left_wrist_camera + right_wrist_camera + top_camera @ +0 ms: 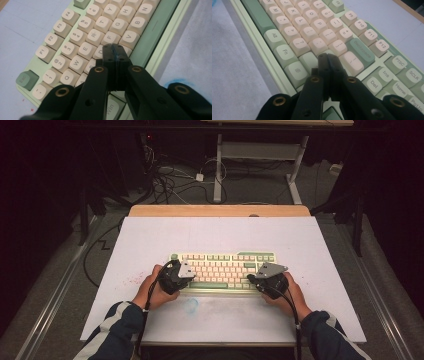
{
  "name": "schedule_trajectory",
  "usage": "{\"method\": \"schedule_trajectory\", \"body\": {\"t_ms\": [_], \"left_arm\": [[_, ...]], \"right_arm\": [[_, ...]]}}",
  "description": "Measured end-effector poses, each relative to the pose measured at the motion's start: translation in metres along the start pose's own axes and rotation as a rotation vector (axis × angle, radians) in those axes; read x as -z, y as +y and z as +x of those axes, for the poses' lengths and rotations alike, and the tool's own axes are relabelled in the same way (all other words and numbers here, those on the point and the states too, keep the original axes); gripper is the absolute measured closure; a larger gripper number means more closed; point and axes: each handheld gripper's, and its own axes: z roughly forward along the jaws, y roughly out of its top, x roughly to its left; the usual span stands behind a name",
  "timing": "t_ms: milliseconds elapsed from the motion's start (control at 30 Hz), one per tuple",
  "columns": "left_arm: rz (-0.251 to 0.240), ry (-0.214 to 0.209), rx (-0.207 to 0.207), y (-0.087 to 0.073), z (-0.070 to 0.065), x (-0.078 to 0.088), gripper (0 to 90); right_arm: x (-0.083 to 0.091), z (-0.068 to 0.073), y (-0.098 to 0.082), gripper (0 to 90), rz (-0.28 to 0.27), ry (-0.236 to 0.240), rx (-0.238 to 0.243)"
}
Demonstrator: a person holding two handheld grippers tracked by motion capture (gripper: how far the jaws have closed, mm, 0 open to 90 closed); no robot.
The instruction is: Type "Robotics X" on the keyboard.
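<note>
Keyboard (223, 271) lies flat on counter (150, 235); left gripper (115, 48) and right gripper (327, 57), jaws pressed together and empty, poised over keys. Typing apparently under way; extent undeterminable.

keyboard (105, 30) edges cropped — keys under hand-held gripper (115, 48) hidden

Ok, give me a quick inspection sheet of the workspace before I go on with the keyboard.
Surface: white table top, faint red specks at left, a blue smudge near the front edge.
Job's things: green and cream keyboard, lying flat at the middle.
Clutter: nothing seen.
Grippers: left gripper shut, tips over the D and C keys; right gripper shut, tips near the Enter key.
Cables: one trails from each gripper; a tangle on the floor beyond.
Surroundings: dark room, another table's legs behind.
</note>
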Motion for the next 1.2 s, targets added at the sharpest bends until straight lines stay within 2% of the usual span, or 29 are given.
{"method": "schedule_trajectory", "body": {"t_ms": [400, 633, 900, 1200], "left_arm": [[0.005, 0.005, -0.009, 0.0000, -0.0018, -0.0034, 87.2], [0.035, 0.000, -0.003, -0.0021, -0.0014, -0.0032, 87.1], [0.005, 0.006, -0.007, 0.0006, -0.0028, -0.0007, 86.8], [-0.002, 0.014, -0.003, 0.0014, -0.0003, 0.0000, 86.1]], "right_arm": [[0.0000, 0.0000, -0.0001, 90.0, -0.001, -0.001, 0.001], [0.0000, 0.0001, -0.0001, 90.0, 0.000, 0.000, 0.000], [0.0001, 0.0002, 0.0000, 90.0, 0.000, -0.001, 0.000], [0.0002, -0.0002, -0.0001, 90.0, 0.000, 0.002, -0.002]]}}
